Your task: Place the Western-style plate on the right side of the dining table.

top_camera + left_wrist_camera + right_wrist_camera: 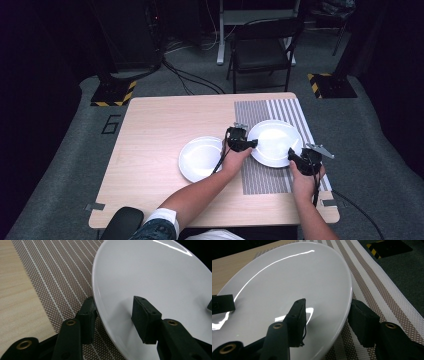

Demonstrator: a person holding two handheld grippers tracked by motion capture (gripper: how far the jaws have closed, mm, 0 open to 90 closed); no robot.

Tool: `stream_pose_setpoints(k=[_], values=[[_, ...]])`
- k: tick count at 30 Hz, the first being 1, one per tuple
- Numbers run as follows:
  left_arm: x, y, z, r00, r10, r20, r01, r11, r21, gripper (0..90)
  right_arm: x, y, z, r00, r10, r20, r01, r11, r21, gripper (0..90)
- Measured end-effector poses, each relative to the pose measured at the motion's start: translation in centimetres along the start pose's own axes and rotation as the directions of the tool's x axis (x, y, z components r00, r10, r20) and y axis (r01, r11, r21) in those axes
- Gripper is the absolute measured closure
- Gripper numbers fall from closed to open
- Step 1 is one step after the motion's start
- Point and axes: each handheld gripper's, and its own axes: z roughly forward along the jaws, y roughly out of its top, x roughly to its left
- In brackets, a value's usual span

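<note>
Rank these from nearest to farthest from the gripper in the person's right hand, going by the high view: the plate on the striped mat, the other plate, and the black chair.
1. The plate on the striped mat: its rim sits between the jaws of the right gripper.
2. The other plate: to the left, on bare wood.
3. The black chair: on the floor beyond the table's far edge.

Table (150,150): light wood top, centre of the frame. Striped woven placemat (260,180): flat on its right half, running front to back. White plate (197,160): directly on bare wood, just left of the placemat. Second white plate (275,142): over the placemat.
</note>
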Motion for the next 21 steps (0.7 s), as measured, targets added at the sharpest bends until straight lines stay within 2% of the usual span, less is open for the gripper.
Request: stream_pose_setpoints(k=[8,13,21], values=[[-0.1,-0.1,0.4,0.9999,-0.006,-0.009,0.006,0.9999,0.012,55.3,-0.4,-0.3,0.5,0.9999,0.014,0.006,-0.014,1.000,0.018,49.1],[-0.1,0.0,0.6,0.9997,-0.008,-0.023,0.008,0.9998,0.016,55.4,-0.3,-0.4,0.8,0.9998,-0.006,0.017,0.005,1.000,0.021,49.0],[-0.4,-0.2,1.0,0.9990,-0.007,-0.044,0.007,1.0000,0.005,56.0,-0.4,-0.4,1.1,0.9995,-0.011,0.030,0.010,0.999,0.034,49.0]])
